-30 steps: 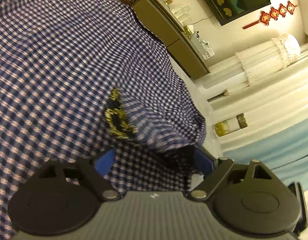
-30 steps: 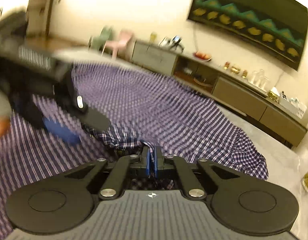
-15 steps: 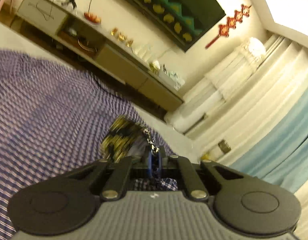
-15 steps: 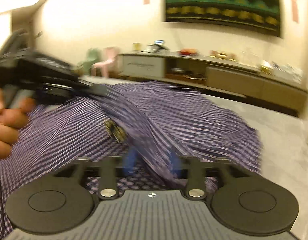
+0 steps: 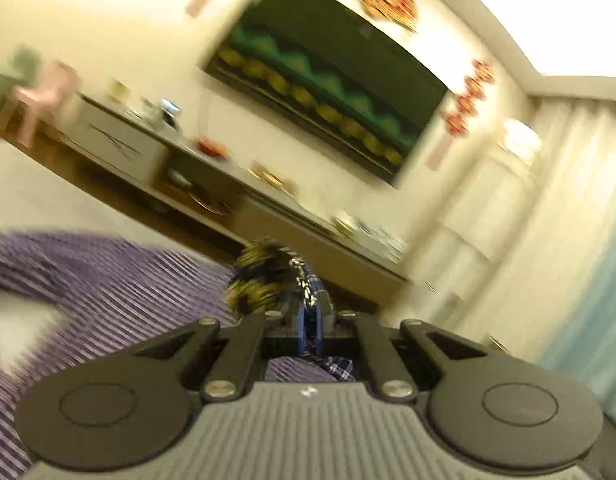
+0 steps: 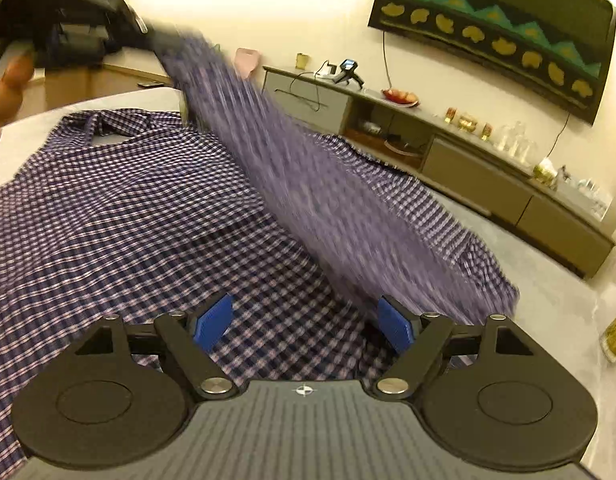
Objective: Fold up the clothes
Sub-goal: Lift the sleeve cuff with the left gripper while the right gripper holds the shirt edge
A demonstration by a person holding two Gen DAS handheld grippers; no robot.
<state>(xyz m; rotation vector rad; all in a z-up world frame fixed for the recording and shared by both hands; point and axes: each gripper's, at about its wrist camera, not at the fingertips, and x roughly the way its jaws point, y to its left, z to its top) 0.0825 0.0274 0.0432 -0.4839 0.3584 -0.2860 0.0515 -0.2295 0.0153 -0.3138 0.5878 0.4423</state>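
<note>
A blue-and-white checked shirt (image 6: 120, 216) lies spread on a pale table (image 6: 547, 276), collar at the far left. My left gripper (image 5: 311, 312) is shut on a fold of the shirt (image 5: 108, 292) beside a black-and-yellow patch (image 5: 260, 280). It also shows in the right wrist view (image 6: 156, 38), held high at the upper left with a strip of shirt stretched down from it. My right gripper (image 6: 304, 322) is open and empty just above the shirt's near part.
A long low sideboard (image 6: 447, 160) with bottles and small items runs along the far wall under a dark framed picture (image 6: 491, 36). A pink chair (image 5: 48, 92) stands at the far left. Pale curtains (image 5: 547, 240) hang at the right.
My right gripper opened and let go of the shirt. My left gripper closed on the shirt near the patch and lifted it up and to the left.
</note>
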